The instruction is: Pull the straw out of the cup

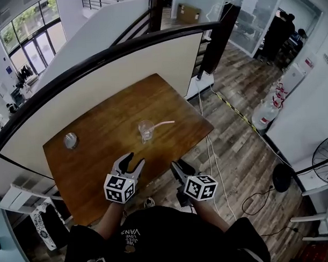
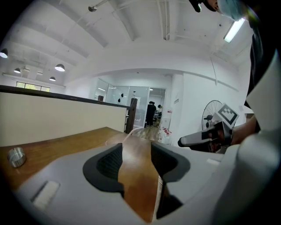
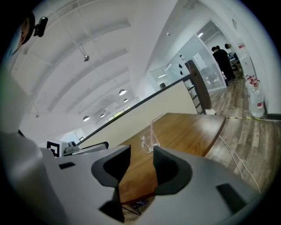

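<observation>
- Clear cup [image 1: 146,130] stands upright near the middle of the wooden tabletop [image 1: 100,151].
- Pink straw [image 1: 162,124] sits in it, leaning out over the rim.

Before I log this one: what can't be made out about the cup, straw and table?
Cup, contents: too small in both head and right gripper views.
Straw, lower end: too small inside the cup.
Round metal object, identity: too small in head view, blurred in left gripper view.
Cup in left gripper view: mostly behind the left gripper.
</observation>
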A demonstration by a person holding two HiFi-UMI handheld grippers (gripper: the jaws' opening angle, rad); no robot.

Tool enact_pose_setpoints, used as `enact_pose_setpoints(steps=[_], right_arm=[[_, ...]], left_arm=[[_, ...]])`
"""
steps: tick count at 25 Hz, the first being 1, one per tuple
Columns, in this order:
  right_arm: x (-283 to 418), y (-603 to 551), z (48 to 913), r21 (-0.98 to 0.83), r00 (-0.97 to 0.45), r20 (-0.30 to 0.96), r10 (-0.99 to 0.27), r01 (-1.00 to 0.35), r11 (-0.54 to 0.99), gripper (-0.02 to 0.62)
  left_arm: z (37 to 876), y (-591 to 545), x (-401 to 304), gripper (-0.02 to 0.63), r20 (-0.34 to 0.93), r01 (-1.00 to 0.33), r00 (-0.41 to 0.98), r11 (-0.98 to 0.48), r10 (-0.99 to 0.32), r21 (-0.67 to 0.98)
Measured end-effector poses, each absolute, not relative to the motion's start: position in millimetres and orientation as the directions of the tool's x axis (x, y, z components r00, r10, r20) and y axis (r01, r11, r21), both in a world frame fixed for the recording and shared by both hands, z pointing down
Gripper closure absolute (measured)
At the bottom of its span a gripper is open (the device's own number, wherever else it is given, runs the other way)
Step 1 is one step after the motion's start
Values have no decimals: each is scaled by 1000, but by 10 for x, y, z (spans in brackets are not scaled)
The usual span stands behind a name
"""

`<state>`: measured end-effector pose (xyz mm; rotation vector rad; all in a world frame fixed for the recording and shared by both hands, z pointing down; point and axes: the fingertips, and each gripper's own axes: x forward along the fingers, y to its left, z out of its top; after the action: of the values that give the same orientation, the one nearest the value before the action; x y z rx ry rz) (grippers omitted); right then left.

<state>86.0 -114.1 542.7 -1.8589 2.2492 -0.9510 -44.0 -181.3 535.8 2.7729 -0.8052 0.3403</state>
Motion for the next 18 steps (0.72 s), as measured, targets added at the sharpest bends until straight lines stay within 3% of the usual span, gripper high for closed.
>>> enact_pose_setpoints(steps=[7,18], right_arm=[[856,-1333,5510,-505,-188,321,-928,-863,0,468],[988,-1490,5606,-501,-201,350,-915,-865,-2,468]], left_arm=[[5367,-2077,-346,417,275,-475,861,-870,-429,131],[5529,-2449,105,417,330,-406,863,-914,-383,0]])
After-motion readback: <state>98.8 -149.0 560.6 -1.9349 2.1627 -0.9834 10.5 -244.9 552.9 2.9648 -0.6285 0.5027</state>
